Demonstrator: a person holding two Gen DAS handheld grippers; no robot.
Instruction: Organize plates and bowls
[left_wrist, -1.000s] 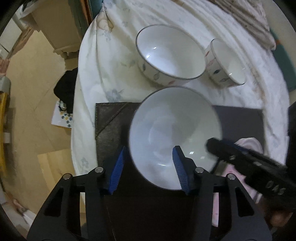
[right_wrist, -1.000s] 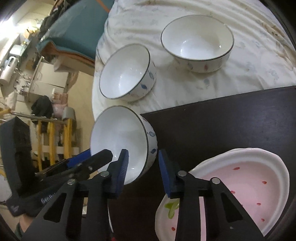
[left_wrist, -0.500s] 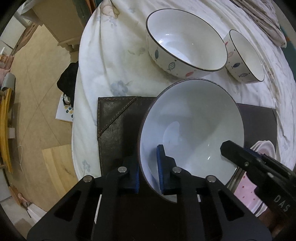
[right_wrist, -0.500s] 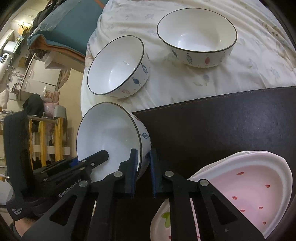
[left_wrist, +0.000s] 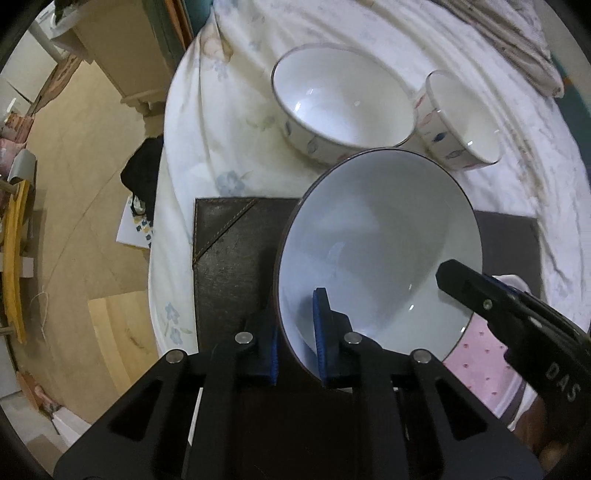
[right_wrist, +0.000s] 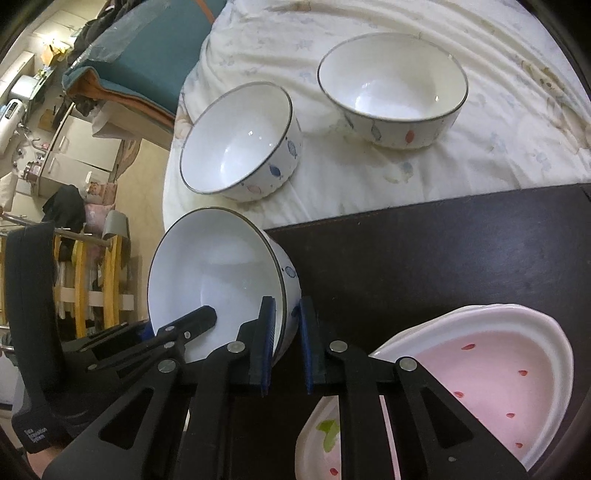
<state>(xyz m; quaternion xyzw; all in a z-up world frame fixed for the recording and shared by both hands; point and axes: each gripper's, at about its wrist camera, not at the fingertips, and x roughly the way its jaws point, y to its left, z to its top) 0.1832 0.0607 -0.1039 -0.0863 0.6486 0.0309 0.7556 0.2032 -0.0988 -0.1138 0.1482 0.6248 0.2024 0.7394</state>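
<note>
Tongs of both hands are clamped on one white bowl (left_wrist: 380, 251). Its rim is pinched by the left tongs (left_wrist: 295, 343) on one side, with one blue pad inside the bowl and the other outside. The opposite side of the rim is pinched likewise by the right tongs (right_wrist: 284, 343). The bowl is held tilted above the near corner of a dark mat (right_wrist: 443, 258) laid on the cloth-covered worktop (right_wrist: 498, 147). Two more fish-patterned bowls, a large one (right_wrist: 391, 88) and a smaller one (right_wrist: 240, 144), are seen standing just beside each other on the cloth beyond the mat. Pink watermelon-slice plates (right_wrist: 491, 376) are stacked on the mat, near the right tongs.
</note>
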